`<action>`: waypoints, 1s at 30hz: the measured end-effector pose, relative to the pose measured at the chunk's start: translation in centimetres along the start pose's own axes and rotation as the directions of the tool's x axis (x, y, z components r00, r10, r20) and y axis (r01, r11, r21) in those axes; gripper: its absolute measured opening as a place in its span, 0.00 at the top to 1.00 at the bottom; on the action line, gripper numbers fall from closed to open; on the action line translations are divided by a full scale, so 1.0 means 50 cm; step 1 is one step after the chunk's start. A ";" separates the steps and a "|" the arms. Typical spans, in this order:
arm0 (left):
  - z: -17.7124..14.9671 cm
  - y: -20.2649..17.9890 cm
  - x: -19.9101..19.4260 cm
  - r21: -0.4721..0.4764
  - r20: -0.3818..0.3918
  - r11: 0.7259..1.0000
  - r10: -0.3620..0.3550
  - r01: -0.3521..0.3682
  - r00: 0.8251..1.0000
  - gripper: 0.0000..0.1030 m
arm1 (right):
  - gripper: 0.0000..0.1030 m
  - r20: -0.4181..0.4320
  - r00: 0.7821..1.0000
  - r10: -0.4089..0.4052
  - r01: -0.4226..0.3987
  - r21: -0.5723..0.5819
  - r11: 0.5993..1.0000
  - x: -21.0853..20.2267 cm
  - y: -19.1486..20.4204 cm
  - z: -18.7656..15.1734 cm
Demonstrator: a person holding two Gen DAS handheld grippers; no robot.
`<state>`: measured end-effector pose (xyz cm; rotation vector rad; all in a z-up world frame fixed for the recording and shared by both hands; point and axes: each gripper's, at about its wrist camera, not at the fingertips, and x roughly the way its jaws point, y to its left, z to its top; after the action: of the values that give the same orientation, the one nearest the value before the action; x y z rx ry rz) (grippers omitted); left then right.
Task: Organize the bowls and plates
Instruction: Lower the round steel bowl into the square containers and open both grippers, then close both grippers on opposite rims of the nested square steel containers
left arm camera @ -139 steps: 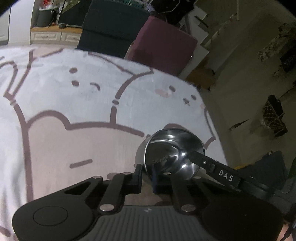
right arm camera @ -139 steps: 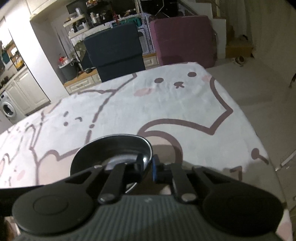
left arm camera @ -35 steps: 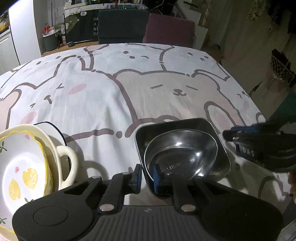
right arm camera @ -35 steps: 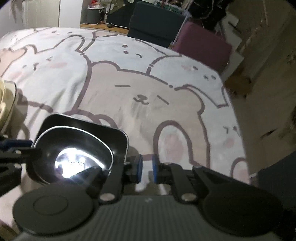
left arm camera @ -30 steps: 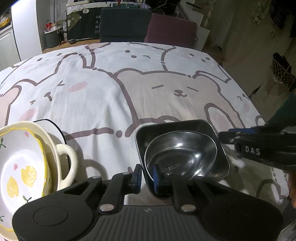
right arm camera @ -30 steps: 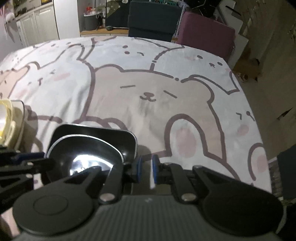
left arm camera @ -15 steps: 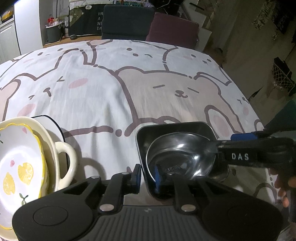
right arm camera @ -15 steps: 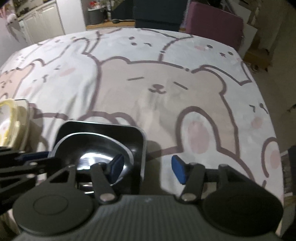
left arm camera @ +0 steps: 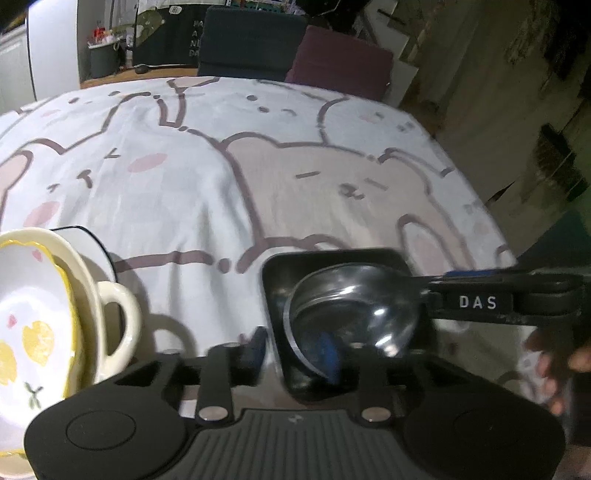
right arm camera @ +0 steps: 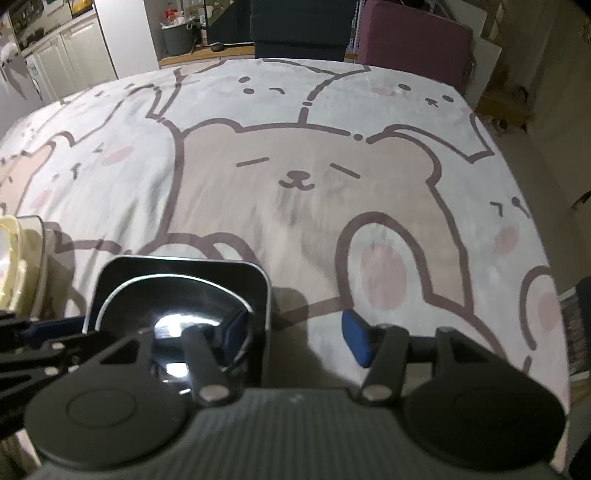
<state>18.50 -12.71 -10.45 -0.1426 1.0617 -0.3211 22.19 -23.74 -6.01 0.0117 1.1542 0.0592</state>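
A round steel bowl (left arm camera: 354,314) sits nested in a dark square dish (left arm camera: 280,273) on the bear-print cloth. My left gripper (left arm camera: 291,349) is open, one finger outside the dish's near left wall and one inside the bowl. My right gripper (right arm camera: 295,332) is open too, its left finger inside the bowl (right arm camera: 173,299) and its right finger over the cloth beside the square dish (right arm camera: 258,284). The right gripper also shows in the left wrist view (left arm camera: 476,291), reaching in from the right.
A stack of cream dishes (left arm camera: 48,314) with a lemon-print plate on top and a looped handle stands at the left, seen also in the right wrist view (right arm camera: 18,258). Chairs (right arm camera: 299,26) stand beyond the table's far edge. The table edge drops off at the right.
Both grippers have opened and let go of the steel bowl and the square dish, which now rest on the cloth. Before that, they carried the two over beside the cream stack.
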 end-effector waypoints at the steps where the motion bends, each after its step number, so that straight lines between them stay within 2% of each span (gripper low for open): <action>1: 0.001 0.000 -0.008 -0.006 0.014 1.000 -0.022 0.022 1.000 0.51 | 0.39 0.002 0.999 0.034 -0.035 0.016 0.999 -0.005 -0.002 0.000; 3: 0.002 -0.003 -0.026 0.000 0.042 0.999 -0.041 0.041 0.998 0.43 | 0.39 0.030 0.995 0.092 -0.093 0.046 0.995 -0.022 -0.009 0.000; 7: -0.001 0.003 -0.056 -0.008 0.077 0.997 -0.074 0.074 0.994 0.25 | 0.39 0.100 0.987 0.124 -0.129 0.046 0.991 -0.066 -0.021 -0.008; 11: -0.004 0.013 -0.083 -0.016 0.104 0.996 -0.084 0.086 0.991 0.02 | 0.30 0.147 0.979 0.140 -0.155 0.093 0.984 -0.096 -0.053 -0.025; 12: -0.005 0.014 -0.089 -0.013 0.111 0.996 -0.081 0.083 0.991 0.01 | 0.28 0.147 0.981 0.130 -0.147 0.108 0.983 -0.098 -0.062 -0.029; 17: -0.004 0.023 -0.107 -0.011 0.114 0.998 -0.063 0.064 0.991 0.00 | 0.30 0.085 0.991 0.101 -0.109 0.085 0.990 -0.076 -0.072 -0.040; 21: -0.004 0.035 -0.111 -0.043 0.108 0.997 -0.053 0.058 0.993 0.00 | 0.48 0.015 0.994 0.110 -0.111 0.070 0.991 -0.043 -0.073 -0.040; 23: -0.003 0.037 -0.110 -0.054 0.104 0.997 -0.054 0.060 0.993 0.00 | 0.50 -0.010 0.994 0.109 -0.109 0.061 0.992 -0.030 -0.068 -0.038; 25: -0.002 0.038 -0.108 -0.062 0.098 0.996 -0.055 0.062 0.994 0.00 | 0.55 -0.015 0.993 0.119 -0.118 0.055 0.992 -0.022 -0.062 -0.036; 28: 0.000 0.035 -0.105 -0.057 0.099 0.997 -0.050 0.055 0.994 0.00 | 0.71 -0.031 0.989 0.143 -0.141 0.046 0.989 -0.011 -0.053 -0.035; 30: 0.001 0.031 -0.104 -0.050 0.107 0.997 -0.048 0.054 0.993 0.00 | 0.86 -0.031 0.986 0.162 -0.161 0.033 0.986 -0.010 -0.046 -0.033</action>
<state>16.50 -9.54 -6.52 -0.2316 0.9635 -0.3284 20.57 -26.10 -6.34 0.1320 1.1856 0.1862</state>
